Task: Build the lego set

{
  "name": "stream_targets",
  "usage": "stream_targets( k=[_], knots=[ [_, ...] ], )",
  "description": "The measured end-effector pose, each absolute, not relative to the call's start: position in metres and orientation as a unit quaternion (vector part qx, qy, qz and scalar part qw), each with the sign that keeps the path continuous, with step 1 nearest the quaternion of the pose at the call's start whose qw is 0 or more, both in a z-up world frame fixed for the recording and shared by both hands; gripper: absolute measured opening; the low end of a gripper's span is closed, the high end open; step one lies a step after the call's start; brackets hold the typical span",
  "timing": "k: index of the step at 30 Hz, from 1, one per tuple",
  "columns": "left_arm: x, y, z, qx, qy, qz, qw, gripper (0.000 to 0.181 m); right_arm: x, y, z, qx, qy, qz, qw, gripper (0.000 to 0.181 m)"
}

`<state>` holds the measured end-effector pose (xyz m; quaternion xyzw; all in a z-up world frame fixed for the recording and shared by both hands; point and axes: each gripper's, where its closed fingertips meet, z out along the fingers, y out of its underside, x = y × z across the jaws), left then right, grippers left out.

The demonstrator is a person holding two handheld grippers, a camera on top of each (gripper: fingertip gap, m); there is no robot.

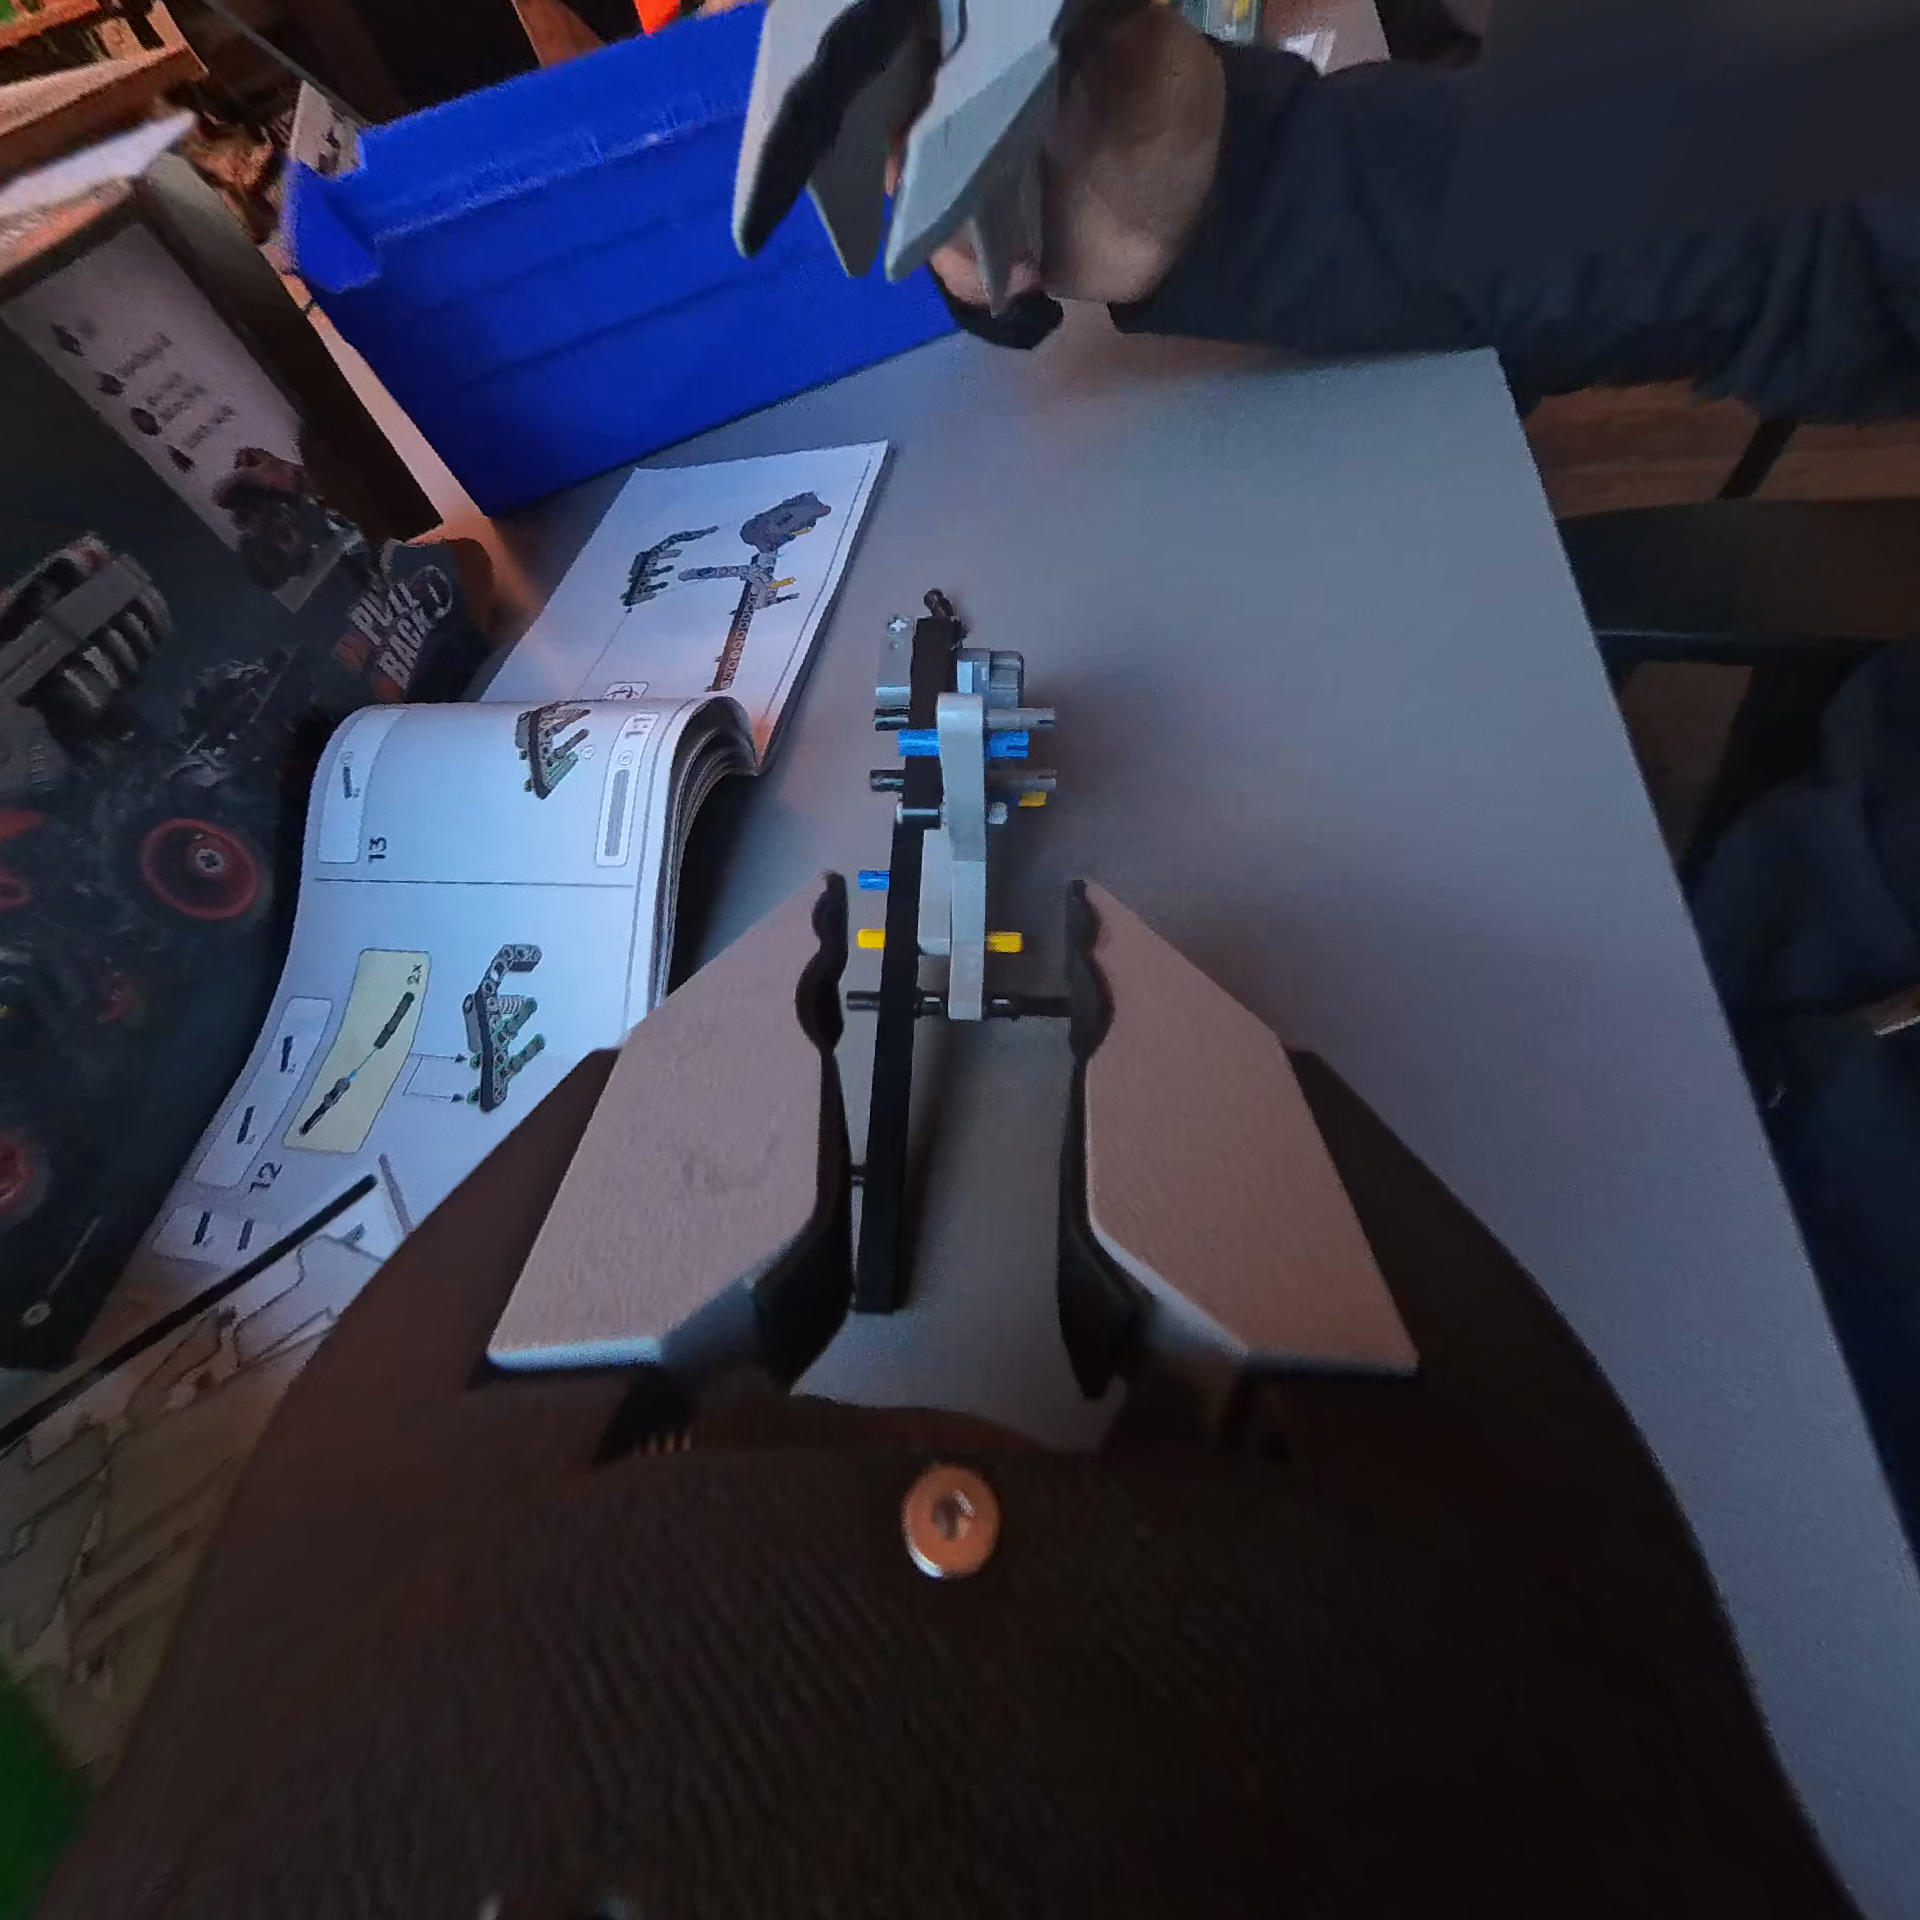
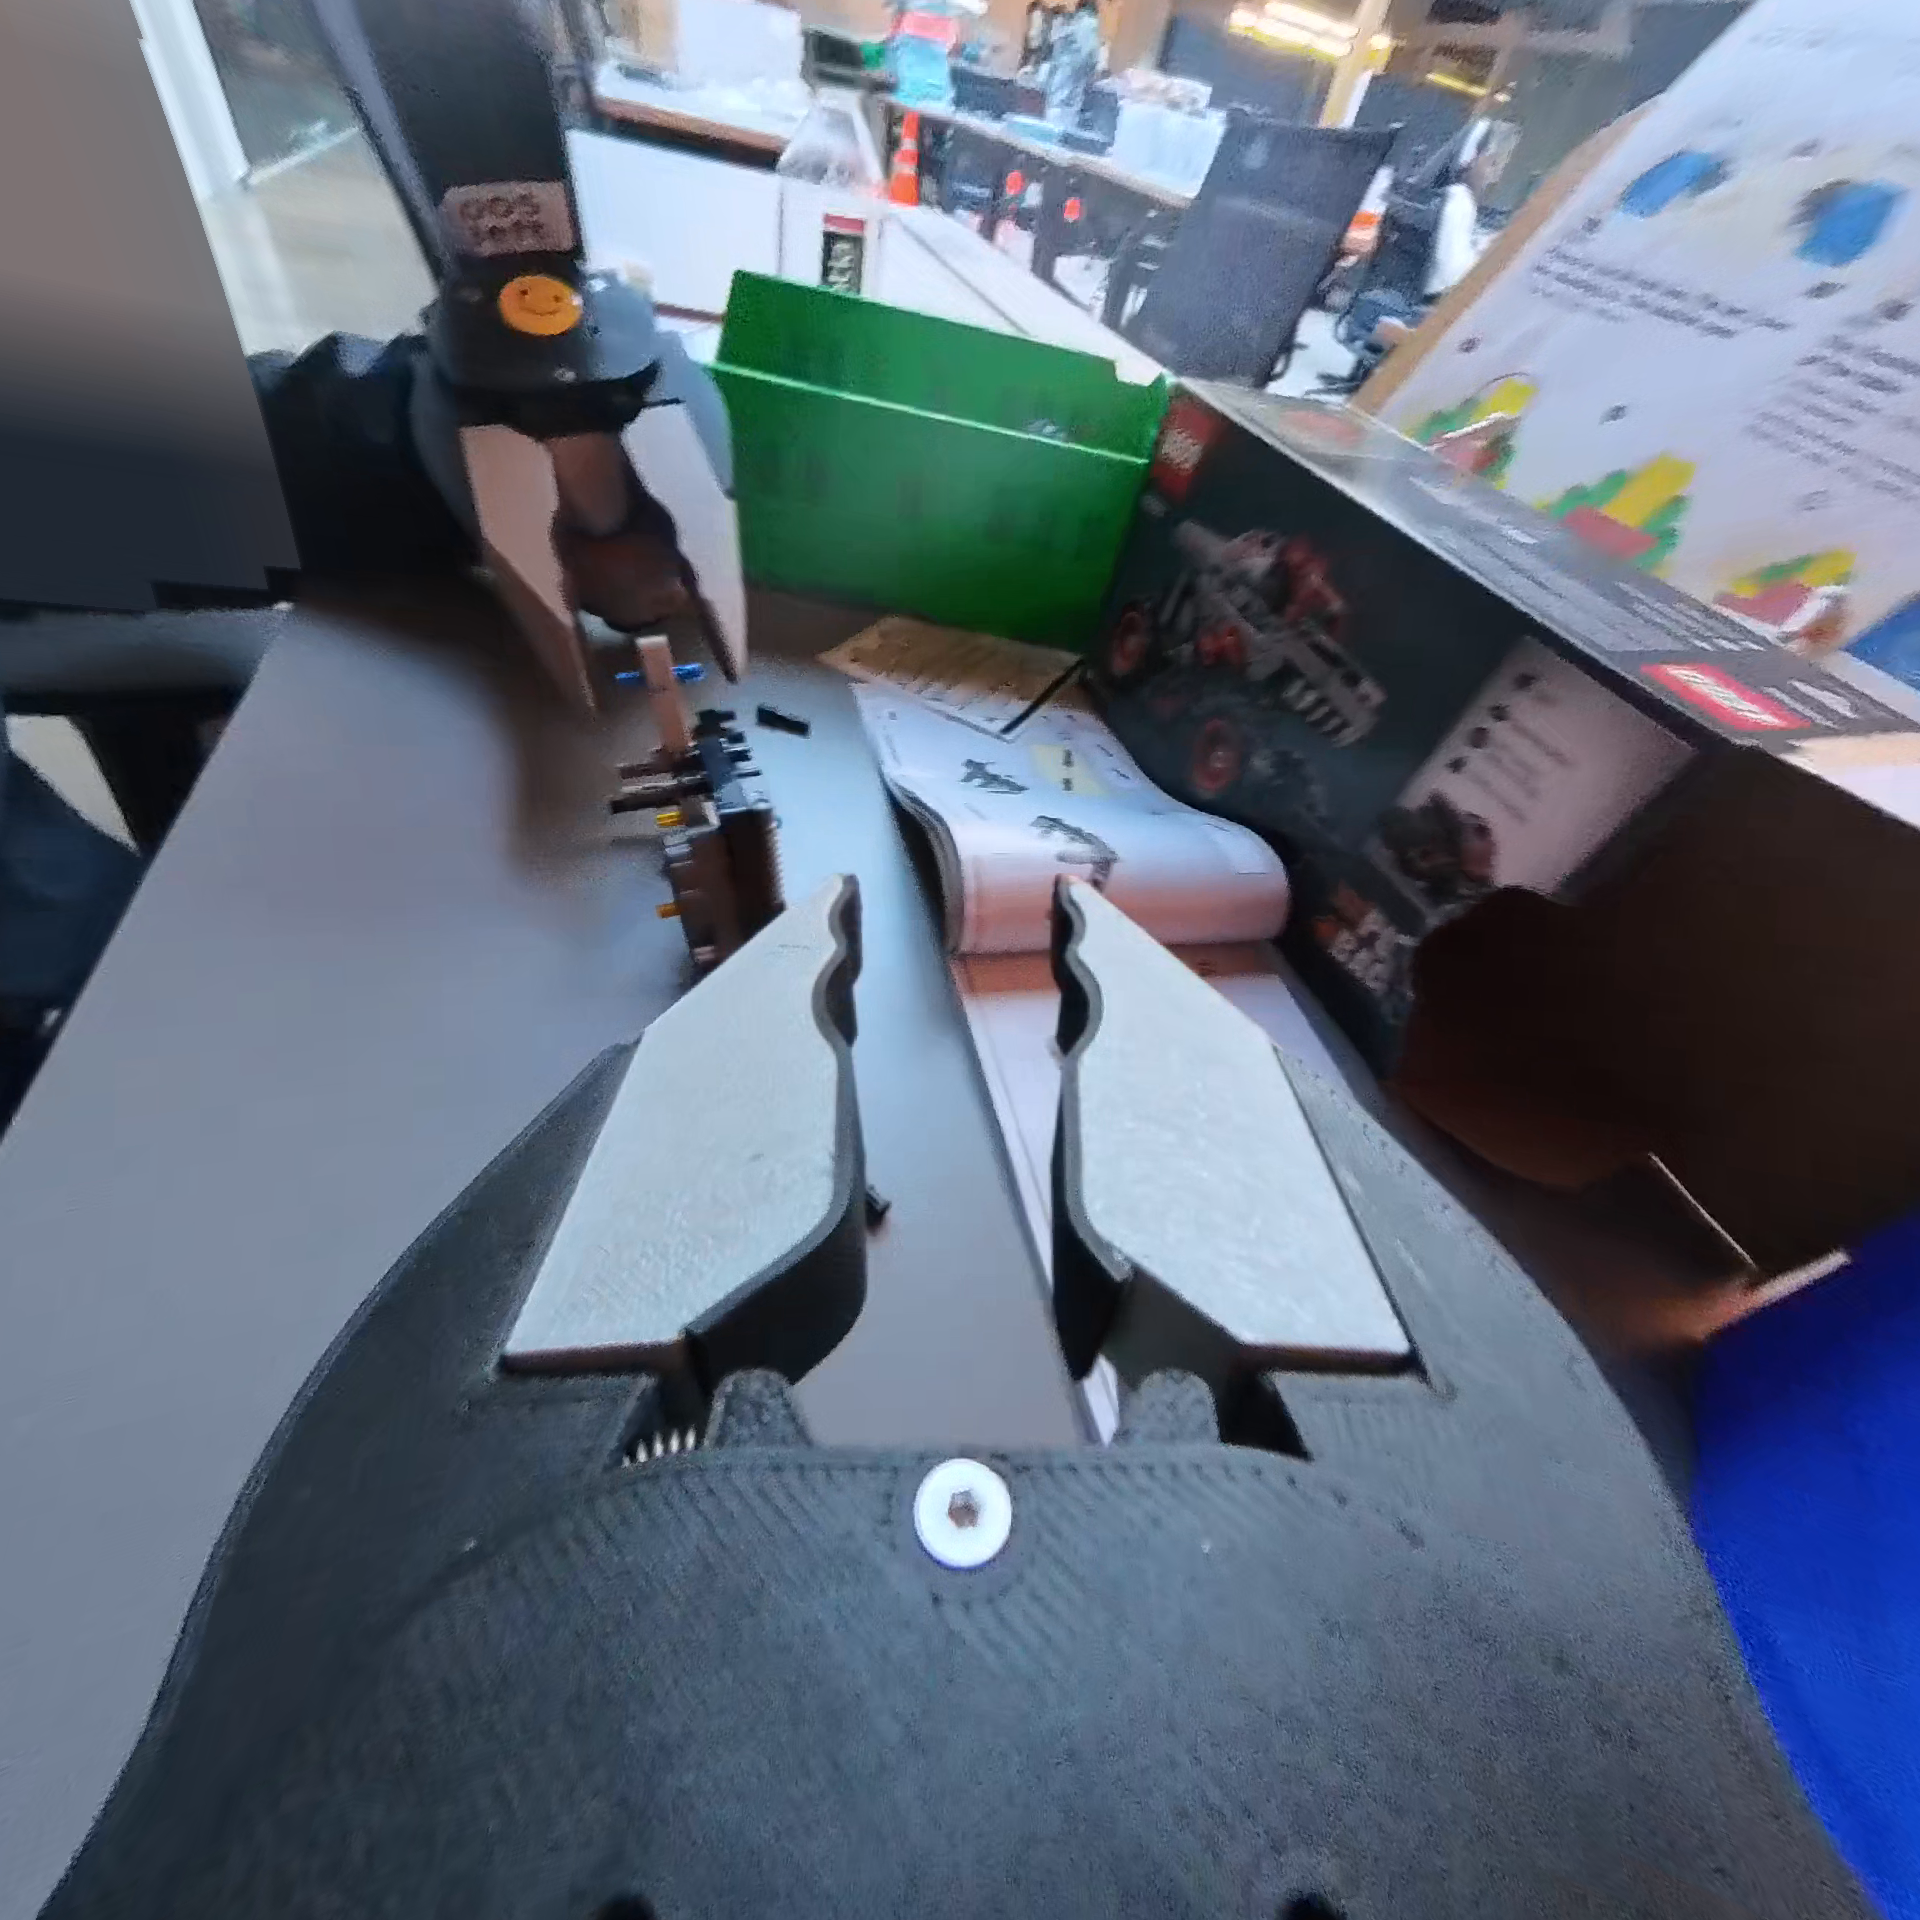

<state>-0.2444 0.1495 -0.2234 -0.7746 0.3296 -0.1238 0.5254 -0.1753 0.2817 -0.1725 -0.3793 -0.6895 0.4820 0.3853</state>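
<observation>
A partly built lego assembly (image 1: 940, 810) stands on the grey table (image 1: 1299, 727): a long black beam with grey parts and blue, yellow and black pins. My left gripper (image 1: 956, 914) is open and straddles its near end, one finger on each side; I cannot tell whether the pads touch the black pin ends. In the right wrist view the assembly (image 2: 712, 831) sits left of centre with the left gripper (image 2: 660, 675) over its far end. My right gripper (image 2: 956, 914) is open and empty, above the table near the booklet. It also shows far off in the left wrist view (image 1: 821, 249), held by a hand (image 1: 1122, 156).
An open instruction booklet (image 1: 468, 935) lies left of the assembly, with the lego box (image 1: 156, 831) beyond it. A blue bin (image 1: 623, 312) stands at the far end of the table and a green bin (image 2: 935, 499) at the other end. Small black parts (image 2: 781, 719) lie loose on the table. The left gripper's tips are roughly 15 centimeters from the right gripper's.
</observation>
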Motion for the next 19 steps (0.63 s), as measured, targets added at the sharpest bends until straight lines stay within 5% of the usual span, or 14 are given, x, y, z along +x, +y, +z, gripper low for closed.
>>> stream_targets(
  k=[11,19],
  knots=[
    [-0.256,0.158,-0.159,-0.796,0.24,-0.12,0.542,0.036,-0.169,0.366,-0.243,-0.621,-0.628,0.363,0.296,0.049],
    [-0.227,0.239,-0.168,-0.852,0.345,-0.075,0.386,0.04,-0.157,0.381,-0.275,-0.683,-0.614,0.312,0.242,0.065]
  ],
)
